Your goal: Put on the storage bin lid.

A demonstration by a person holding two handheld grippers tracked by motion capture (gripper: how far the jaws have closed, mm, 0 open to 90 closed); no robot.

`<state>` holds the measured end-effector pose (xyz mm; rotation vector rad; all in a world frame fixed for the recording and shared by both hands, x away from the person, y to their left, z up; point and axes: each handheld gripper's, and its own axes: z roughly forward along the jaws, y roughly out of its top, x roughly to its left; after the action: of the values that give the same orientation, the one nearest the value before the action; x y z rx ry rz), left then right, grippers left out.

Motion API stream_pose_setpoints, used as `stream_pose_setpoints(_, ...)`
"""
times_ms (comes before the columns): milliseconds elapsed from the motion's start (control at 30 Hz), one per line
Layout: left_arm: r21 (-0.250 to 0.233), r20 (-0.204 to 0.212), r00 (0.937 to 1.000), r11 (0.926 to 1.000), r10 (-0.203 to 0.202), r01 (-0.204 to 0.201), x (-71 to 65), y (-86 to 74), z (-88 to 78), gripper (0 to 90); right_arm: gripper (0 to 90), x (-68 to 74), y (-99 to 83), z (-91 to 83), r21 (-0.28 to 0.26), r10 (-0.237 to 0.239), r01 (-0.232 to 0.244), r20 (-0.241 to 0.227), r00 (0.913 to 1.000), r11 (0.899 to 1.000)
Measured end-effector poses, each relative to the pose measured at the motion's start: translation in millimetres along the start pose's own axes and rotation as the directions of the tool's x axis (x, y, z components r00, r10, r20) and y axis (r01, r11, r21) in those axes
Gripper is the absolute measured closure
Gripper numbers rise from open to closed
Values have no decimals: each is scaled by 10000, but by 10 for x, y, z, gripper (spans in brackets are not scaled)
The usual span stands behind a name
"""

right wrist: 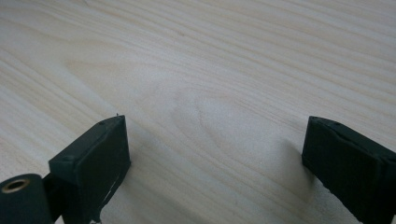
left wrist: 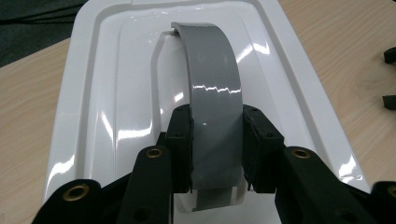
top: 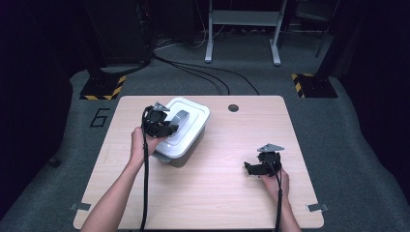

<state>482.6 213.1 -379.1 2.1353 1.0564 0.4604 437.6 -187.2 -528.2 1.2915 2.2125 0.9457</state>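
Two grippers, left gripper [left wrist: 215, 154] clamping grey handle [left wrist: 212, 88] of white box [top: 193, 118], right gripper [right wrist: 215, 154] jaws apart, low over table [top: 232, 193]

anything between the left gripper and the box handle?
Nothing visible. The left gripper is already shut on the grey handle of the white box, pads on both its edges. The right gripper is open above bare table.

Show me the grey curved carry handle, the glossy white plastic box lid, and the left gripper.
grey curved carry handle [left wrist: 212, 74], left gripper view, top of its arch.
glossy white plastic box lid [left wrist: 100, 93], left gripper view, flat left panel.
left gripper [left wrist: 217, 154], left gripper view, midway between its fingertips, shut on the handle.
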Motion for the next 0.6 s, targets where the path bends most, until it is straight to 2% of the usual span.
stream_pose_setpoints(267, 6, -91, 10000, 10000, 22, -22, -9, -9, 18, 641, 65, 0, 0, 0, 0, 2, -2, 10, 10000, 10000)
stream_pose_setpoints(367, 6, -92, 10000, 10000, 22, -22, 4, -17, -9, 526, 65, 1, 0, -2, 9, 14, -14, 9, 10000, 10000)
stream_pose_setpoints(400, -123, -153, 9998, 9998, -128, 126, 3, -21, -27, 484, 64, 1, 0, -1, 0, 15, -15, 12, 10000, 10000)
stream_pose_setpoints(533, -451, -311, 9991, 9986, -294, 280, 53, -47, -167, 325, 64, 1, 0, -1, 0, 8, -8, 13, 10000, 10000)
stream_pose_setpoints(600, -403, -193, 9993, 9987, -317, 309, 87, -68, -237, 250, 64, 0, 0, 0, -1, 4, -4, 12, 10000, 10000)
